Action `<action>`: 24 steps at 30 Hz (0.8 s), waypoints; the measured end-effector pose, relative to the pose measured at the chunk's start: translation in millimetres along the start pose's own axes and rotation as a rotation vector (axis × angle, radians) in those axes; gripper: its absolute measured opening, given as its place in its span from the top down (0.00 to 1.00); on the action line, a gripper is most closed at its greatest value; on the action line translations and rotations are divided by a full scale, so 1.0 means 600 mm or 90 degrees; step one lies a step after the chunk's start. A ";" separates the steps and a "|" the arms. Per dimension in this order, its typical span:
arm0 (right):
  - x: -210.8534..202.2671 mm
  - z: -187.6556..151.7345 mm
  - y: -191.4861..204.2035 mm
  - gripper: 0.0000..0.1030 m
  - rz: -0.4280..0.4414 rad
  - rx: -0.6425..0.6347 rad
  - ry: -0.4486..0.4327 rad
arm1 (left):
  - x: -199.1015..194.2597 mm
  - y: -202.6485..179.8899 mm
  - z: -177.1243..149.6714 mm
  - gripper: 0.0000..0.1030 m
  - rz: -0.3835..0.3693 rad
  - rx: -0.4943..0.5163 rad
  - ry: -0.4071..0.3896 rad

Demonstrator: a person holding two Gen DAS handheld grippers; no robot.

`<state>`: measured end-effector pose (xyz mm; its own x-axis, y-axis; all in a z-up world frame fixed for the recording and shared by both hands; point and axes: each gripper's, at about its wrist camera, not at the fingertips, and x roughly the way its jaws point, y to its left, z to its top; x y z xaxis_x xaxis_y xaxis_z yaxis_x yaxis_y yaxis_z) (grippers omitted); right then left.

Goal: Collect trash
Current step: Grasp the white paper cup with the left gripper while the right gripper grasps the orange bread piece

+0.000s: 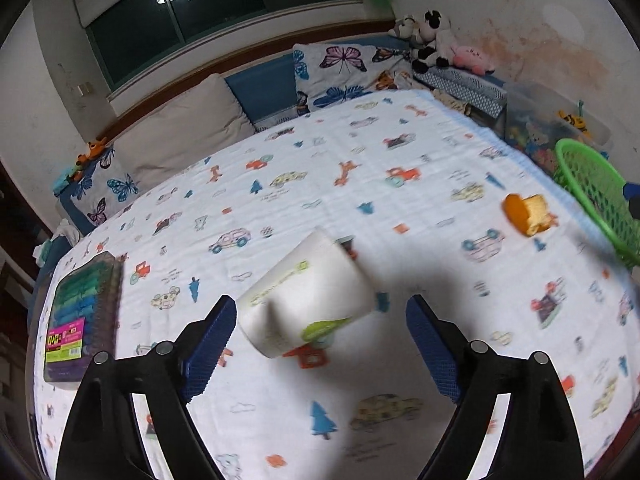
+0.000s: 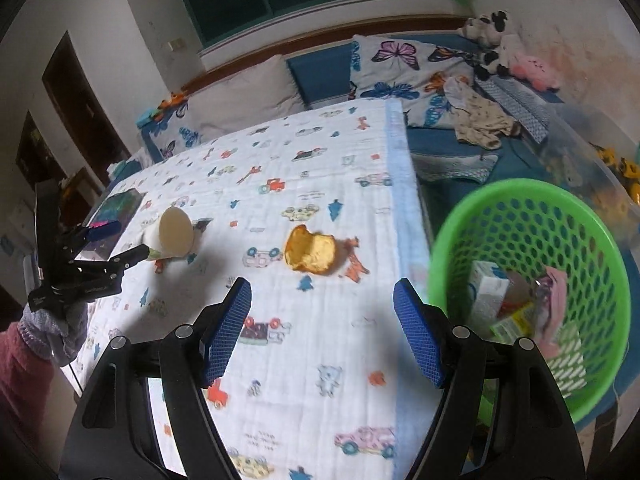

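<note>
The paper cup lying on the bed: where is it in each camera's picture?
Left wrist: paper cup low centre, between the open fingers.
Right wrist: paper cup at left, beside the left gripper.
Shared landmark: orange bread piece, to its right.

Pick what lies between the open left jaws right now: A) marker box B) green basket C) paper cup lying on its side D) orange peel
C: the left gripper stands open around the paper cup, which lies on its side on the blanket; the orange peel sits apart, nearer the green basket.
</note>
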<state>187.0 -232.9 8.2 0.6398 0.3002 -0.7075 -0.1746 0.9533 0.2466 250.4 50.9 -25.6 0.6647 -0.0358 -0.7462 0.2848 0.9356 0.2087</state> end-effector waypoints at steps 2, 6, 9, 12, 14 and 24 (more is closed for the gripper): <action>0.015 0.007 0.006 0.28 0.002 -0.003 0.010 | 0.013 0.007 -0.003 0.18 0.000 0.012 0.010; 0.045 0.011 0.013 0.28 0.008 0.000 0.029 | 0.032 0.020 -0.008 0.18 0.000 0.031 0.018; 0.069 0.010 0.014 0.28 0.008 0.005 0.045 | 0.040 0.023 -0.009 0.17 -0.009 0.047 0.017; 0.097 0.010 0.012 0.28 0.001 0.009 0.058 | 0.047 0.018 -0.008 0.15 -0.024 0.073 0.015; 0.112 0.009 0.012 0.28 -0.004 0.007 0.063 | 0.052 0.013 -0.007 0.15 -0.028 0.087 0.015; 0.183 0.016 0.025 0.28 -0.043 -0.027 0.085 | 0.088 0.009 0.004 0.14 -0.041 0.114 0.023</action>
<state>261.9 -185.8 -59.2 0.5461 0.2353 -0.8040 -0.1679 0.9710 0.1701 288.6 53.0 -62.2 0.6167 -0.0773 -0.7834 0.4458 0.8545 0.2667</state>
